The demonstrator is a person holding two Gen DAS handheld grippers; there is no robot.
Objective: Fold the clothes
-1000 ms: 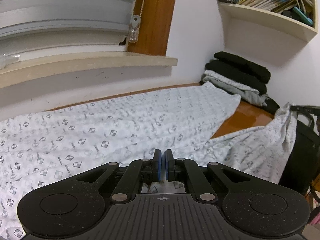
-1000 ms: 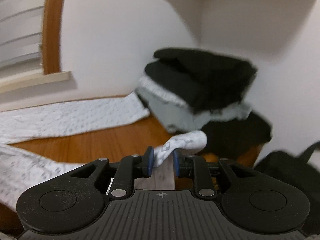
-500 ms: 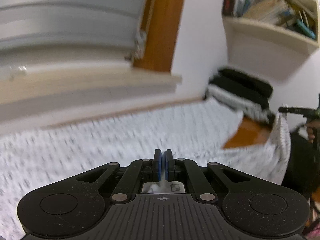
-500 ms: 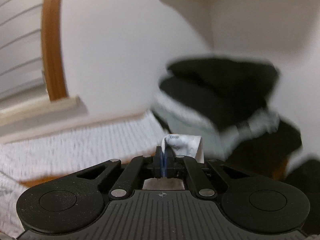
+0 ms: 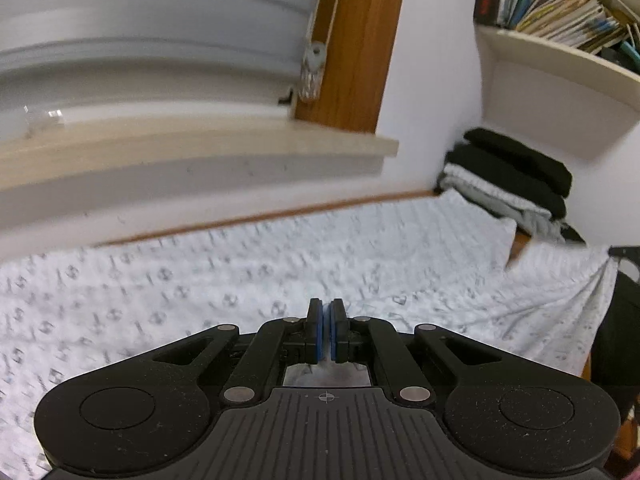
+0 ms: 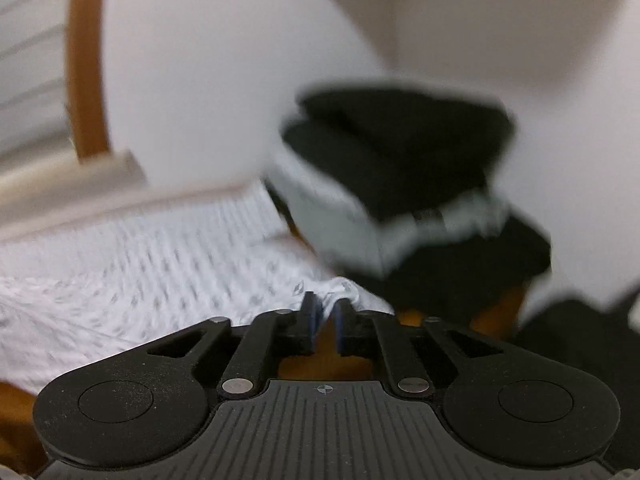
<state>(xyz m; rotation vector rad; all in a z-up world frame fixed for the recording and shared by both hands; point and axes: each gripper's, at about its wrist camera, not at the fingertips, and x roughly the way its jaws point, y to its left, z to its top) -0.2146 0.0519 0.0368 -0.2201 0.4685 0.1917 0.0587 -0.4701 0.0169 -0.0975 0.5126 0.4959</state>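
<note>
A white patterned garment point(image 5: 280, 264) lies spread across a wooden table point(image 5: 518, 242) below a window sill point(image 5: 192, 148), one corner drawn toward the right. The left gripper point(image 5: 325, 330), its blue pads pressed together, appears to pinch the cloth's near edge, though the contact is hidden. The right gripper point(image 6: 325, 324) has just been opening; its jaws stand slightly apart with a fold of the cloth between them, blurred. A stack of folded clothes point(image 6: 400, 184), black and grey, sits in the corner beyond
</note>
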